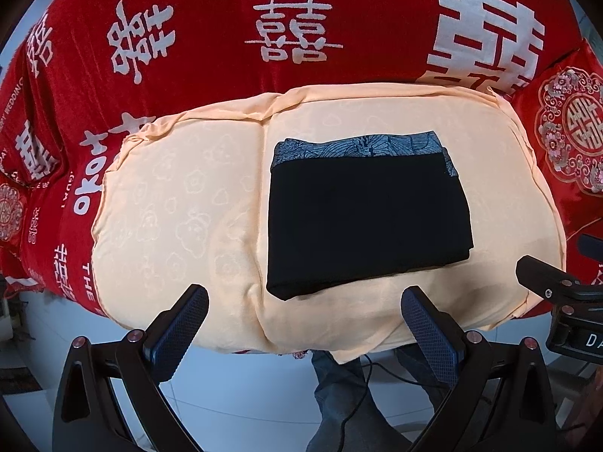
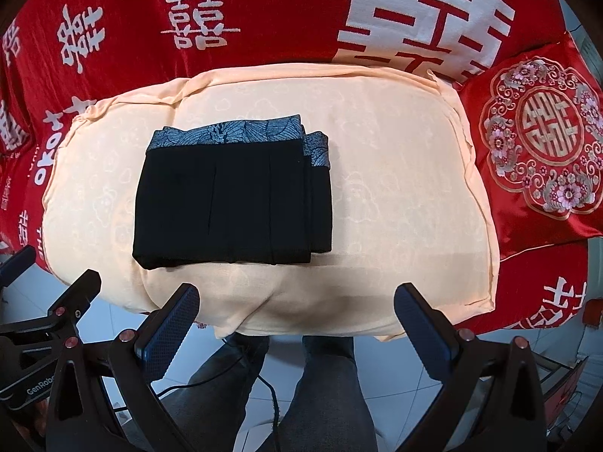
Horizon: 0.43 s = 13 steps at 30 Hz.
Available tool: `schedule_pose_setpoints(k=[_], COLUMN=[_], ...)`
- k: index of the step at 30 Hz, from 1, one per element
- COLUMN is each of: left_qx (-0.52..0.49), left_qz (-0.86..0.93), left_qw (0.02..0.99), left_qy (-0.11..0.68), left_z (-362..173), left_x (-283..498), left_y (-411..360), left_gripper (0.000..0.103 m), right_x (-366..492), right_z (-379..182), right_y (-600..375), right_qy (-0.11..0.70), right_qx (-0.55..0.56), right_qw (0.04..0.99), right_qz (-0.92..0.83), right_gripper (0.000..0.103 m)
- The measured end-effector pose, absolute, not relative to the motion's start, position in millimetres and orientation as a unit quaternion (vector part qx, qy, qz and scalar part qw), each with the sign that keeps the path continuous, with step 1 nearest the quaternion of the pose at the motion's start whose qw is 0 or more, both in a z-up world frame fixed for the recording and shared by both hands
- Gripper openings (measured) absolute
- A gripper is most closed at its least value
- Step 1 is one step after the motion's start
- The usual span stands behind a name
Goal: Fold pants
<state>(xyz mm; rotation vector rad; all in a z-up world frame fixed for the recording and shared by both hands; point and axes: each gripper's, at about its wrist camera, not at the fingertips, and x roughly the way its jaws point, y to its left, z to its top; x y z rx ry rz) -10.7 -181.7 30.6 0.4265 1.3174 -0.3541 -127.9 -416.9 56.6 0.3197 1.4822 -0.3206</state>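
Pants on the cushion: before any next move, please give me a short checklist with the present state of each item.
1. Pants folded into a compact rectangle: ok.
2. Layers aligned: not ok, one layer sticks out at the right edge.
3. Pants lie fully on the cushion, away from its edges: ok.
4. Left gripper open and holding nothing: ok.
5. Right gripper open and holding nothing: ok.
6. Both grippers off the pants, near the cushion's front edge: ok.
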Motion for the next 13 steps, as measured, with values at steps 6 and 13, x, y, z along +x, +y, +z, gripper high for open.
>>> schedule_pose_setpoints(k=[6,13], left_qx=[0.189,0.186], left_qz=[-0.166,-0.177], left_qw=[0.753,0.755], left_qy=[0.609,0.604], left_z=[28.4,31.3], left_x=[-8.8,-8.1], left_y=[-183.1,-187.0], left_gripper=[0.103,0.103], right_x=[-125.4,-124.7], right_z=[55.4,53.3], right_y=[-417.3,-418.6], right_qy=[0.671,0.673], right_qx=[0.144,0.145], right_qw=[0.713,0.711], right_qz=[-0.143,-0.142], right_gripper=[0.103,0.103])
